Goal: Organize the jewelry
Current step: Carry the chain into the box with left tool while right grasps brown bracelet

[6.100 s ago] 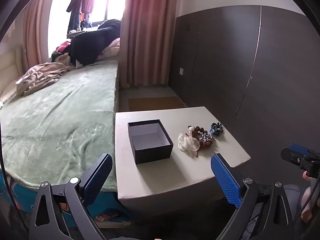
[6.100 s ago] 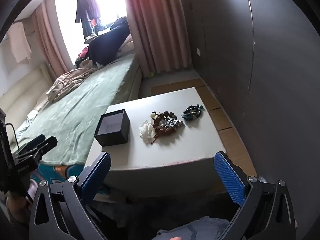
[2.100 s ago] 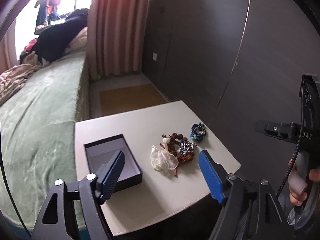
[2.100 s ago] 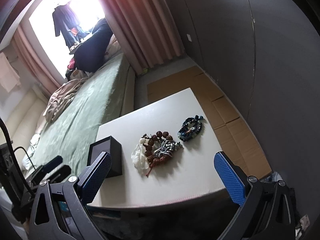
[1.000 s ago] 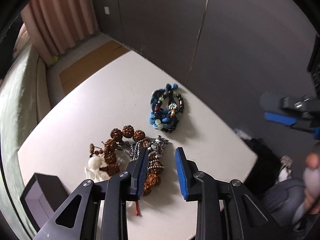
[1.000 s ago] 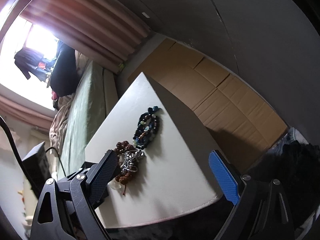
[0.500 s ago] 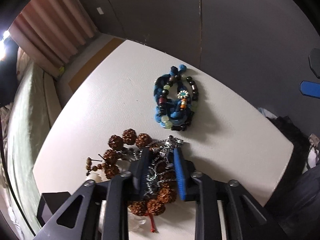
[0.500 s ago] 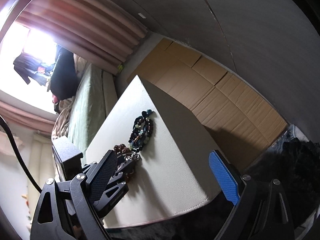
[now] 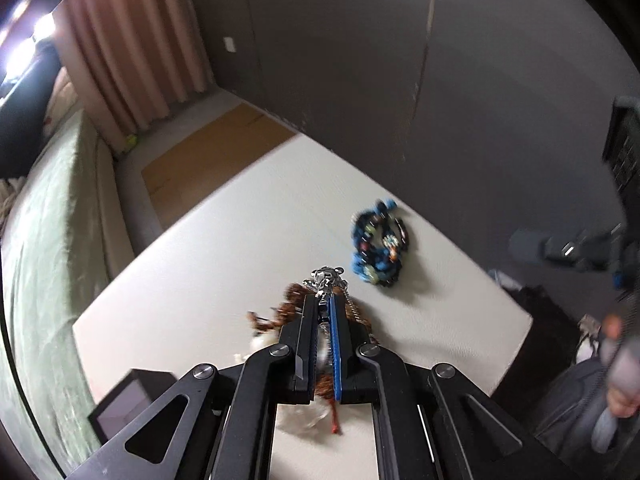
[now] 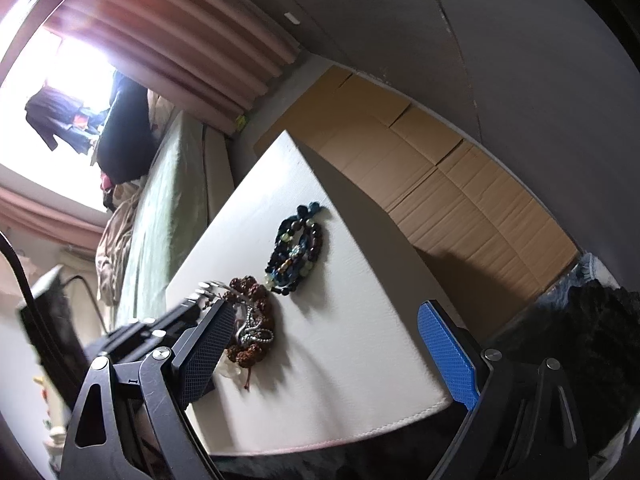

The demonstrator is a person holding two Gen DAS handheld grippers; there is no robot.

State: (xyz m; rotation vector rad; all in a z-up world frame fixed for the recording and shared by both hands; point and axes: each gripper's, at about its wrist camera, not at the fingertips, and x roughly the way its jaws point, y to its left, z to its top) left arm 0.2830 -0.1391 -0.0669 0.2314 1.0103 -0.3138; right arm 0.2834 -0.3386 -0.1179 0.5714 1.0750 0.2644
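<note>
My left gripper [image 9: 324, 300] is shut on a silver chain [image 9: 326, 278], lifted a little above the white table [image 9: 224, 248]. Under it lie a brown bead bracelet [image 9: 288, 304] and a white piece [image 9: 262, 342]. A blue bead bracelet [image 9: 378, 248] lies to the right. In the right wrist view the silver chain [image 10: 252, 330] hangs over the brown beads [image 10: 252, 292], beside the blue bracelet [image 10: 294, 256]. My right gripper [image 10: 328, 344] is open and empty near the table's front edge.
A black open box [image 9: 128, 400] stands at the table's left front. A green bed [image 9: 44, 216] runs along the left. A dark panelled wall [image 9: 360, 60] is behind the table. Cardboard [image 10: 440, 168] covers the floor to the right.
My left gripper has closed on the silver chain and lifted it off the brown beads. The right gripper has barely moved.
</note>
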